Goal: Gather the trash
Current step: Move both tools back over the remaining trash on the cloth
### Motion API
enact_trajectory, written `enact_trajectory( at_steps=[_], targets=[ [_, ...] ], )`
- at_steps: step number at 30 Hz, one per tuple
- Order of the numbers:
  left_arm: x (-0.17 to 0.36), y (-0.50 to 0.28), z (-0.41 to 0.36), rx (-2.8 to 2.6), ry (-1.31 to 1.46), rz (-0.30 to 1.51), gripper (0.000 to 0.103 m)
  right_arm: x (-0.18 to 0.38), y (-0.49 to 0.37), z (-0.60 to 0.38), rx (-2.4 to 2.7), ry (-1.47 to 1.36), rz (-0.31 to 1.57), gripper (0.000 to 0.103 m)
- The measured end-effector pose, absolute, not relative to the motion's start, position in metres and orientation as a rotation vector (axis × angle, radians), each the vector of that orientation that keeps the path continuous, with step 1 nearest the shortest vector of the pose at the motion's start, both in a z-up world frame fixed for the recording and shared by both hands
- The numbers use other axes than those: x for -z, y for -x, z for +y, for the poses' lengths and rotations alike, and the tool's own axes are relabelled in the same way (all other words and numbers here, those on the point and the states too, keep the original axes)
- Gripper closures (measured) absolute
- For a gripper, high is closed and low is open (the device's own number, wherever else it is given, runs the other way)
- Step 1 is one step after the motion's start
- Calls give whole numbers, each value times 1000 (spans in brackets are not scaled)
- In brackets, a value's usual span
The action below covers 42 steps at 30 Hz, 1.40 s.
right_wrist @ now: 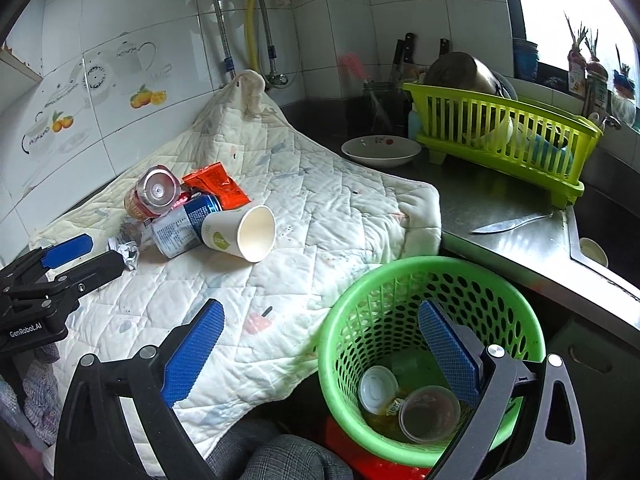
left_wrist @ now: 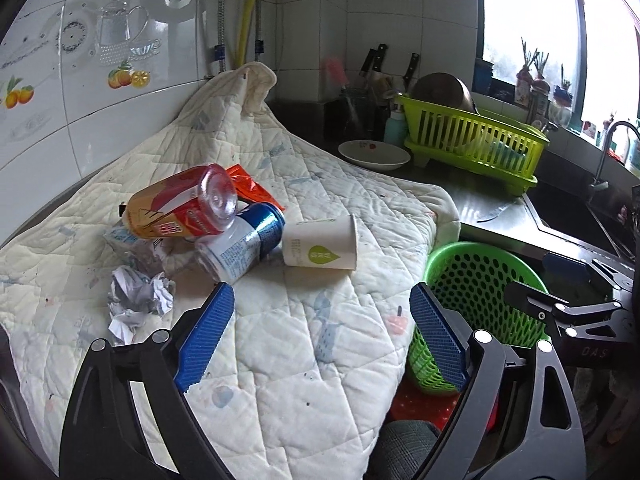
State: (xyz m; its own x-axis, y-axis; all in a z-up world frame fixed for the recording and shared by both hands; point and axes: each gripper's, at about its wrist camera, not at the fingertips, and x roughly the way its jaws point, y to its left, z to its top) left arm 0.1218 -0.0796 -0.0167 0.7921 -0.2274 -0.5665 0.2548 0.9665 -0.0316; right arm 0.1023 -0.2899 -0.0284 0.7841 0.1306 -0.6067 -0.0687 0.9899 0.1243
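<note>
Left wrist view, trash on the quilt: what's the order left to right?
Crumpled paper → red bottle → blue can → paper cup, then the green basket off the quilt's right edge. The orange wrapper sits behind the bottle, so I've left it out.

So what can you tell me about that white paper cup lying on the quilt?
The paper cup is white, with a green leaf-shaped logo and small print on its side. It looks like thin coated paper, undented and empty as far as its inside shows. It lies tipped on its side on the quilted cloth, its open mouth turned toward the right wrist camera. Its base end rests against the blue and white can beside it. Neither gripper touches it.
</note>
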Motion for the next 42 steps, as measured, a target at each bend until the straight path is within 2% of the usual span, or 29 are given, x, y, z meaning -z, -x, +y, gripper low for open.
enact_trajectory(
  at_steps=[24,42],
  targets=[
    [23,-132,3,95,15,619,13,37,-146,-241,-225,-19,700,8],
    [44,-157,52,13,62,684,13,69,-231,-213,-392,60,772,8]
  ],
)
